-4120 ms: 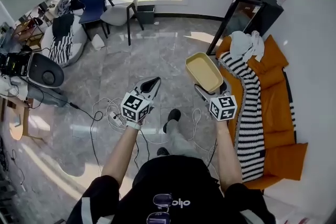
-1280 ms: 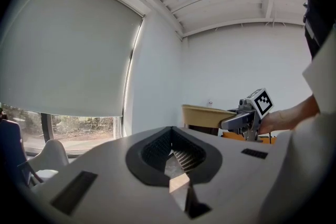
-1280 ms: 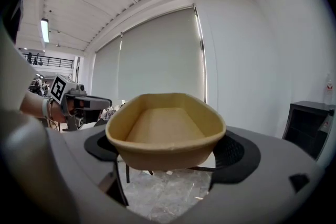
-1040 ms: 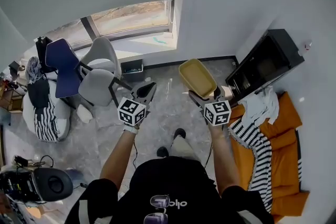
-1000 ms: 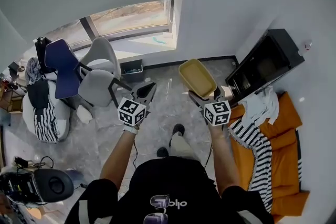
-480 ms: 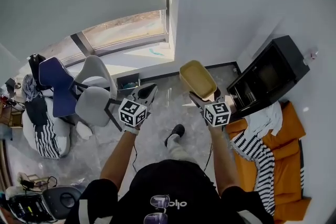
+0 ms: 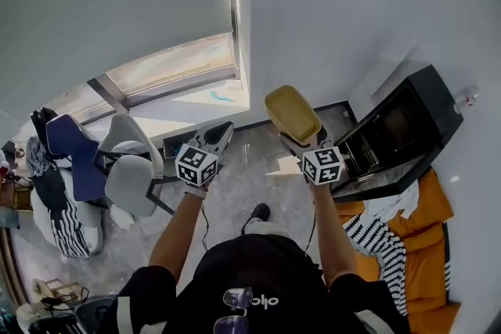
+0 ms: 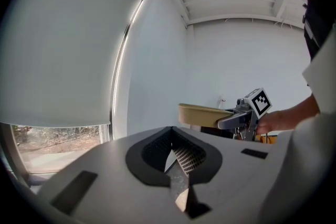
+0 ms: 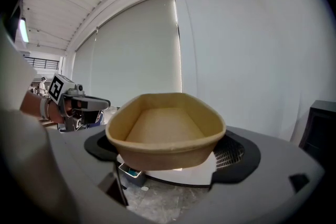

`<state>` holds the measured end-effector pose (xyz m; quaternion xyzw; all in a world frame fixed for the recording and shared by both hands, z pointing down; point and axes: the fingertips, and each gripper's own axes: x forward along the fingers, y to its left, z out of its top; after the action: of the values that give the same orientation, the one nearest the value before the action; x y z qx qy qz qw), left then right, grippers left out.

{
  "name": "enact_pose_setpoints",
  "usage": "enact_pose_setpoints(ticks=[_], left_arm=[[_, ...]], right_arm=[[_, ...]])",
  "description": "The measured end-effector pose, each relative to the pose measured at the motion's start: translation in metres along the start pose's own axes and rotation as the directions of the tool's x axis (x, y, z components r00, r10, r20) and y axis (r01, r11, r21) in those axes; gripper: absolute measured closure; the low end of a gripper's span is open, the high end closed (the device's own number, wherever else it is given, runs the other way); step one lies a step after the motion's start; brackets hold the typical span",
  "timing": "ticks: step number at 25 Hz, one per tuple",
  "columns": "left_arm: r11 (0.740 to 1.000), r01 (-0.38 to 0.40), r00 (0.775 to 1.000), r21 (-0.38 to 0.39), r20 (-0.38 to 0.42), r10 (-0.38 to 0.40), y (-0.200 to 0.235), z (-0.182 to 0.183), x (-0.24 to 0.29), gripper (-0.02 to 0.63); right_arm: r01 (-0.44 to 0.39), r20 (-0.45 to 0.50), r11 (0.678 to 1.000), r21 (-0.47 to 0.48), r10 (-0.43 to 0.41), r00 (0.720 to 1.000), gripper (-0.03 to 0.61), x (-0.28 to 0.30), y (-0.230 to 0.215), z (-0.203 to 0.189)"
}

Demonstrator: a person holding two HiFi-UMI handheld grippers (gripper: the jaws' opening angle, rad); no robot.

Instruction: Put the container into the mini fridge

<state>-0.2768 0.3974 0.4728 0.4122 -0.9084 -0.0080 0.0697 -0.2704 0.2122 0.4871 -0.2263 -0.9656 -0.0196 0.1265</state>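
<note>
My right gripper (image 7: 300,143) is shut on the near rim of a tan empty container (image 7: 291,112), which is held up level in the air; the same container (image 9: 165,131) fills the right gripper view and shows in profile in the left gripper view (image 8: 203,115). The black mini fridge (image 7: 399,129) stands to the right against the white wall, its door open toward me. My left gripper (image 7: 217,138) hangs left of the container, shut with nothing in it; its fingertips (image 8: 178,162) meet.
An orange sofa (image 7: 427,262) with a striped cloth (image 7: 374,238) lies right of the fridge. Grey chairs (image 7: 129,172) and a blue chair (image 7: 69,160) stand at the left by the window (image 7: 172,66). A small bin (image 7: 176,146) sits under the window.
The view has tilted up toward the wall and window. Both grippers rose with it, the container still held; the fridge now sits closer beside the right gripper.
</note>
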Motion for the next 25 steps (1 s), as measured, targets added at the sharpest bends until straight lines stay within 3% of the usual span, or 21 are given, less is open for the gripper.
enact_pose_setpoints(ticks=[8,16,21,25], left_arm=[[0.999,0.047,0.999,0.003,-0.006,-0.047,0.014,0.008,0.084,0.606],[0.986,0.168,0.986,0.017,-0.027,-0.167,-0.022,0.013,0.164,0.606],[0.955,0.293,0.955,0.034,-0.043,-0.292,-0.063,0.02,0.225,0.606],[0.914,0.402,0.915,0.048,-0.06,-0.4,-0.101,0.022,0.278,0.606]], right_arm=[[0.038,-0.005,0.999,0.01,-0.038,0.999,0.048,0.03,-0.07,0.006],[0.148,-0.001,0.988,0.04,-0.148,0.989,0.048,0.004,-0.143,0.0],[0.264,-0.006,0.961,0.084,-0.264,0.964,0.048,-0.033,-0.197,-0.011],[0.367,-0.013,0.922,0.12,-0.369,0.93,0.048,-0.067,-0.242,-0.022]])
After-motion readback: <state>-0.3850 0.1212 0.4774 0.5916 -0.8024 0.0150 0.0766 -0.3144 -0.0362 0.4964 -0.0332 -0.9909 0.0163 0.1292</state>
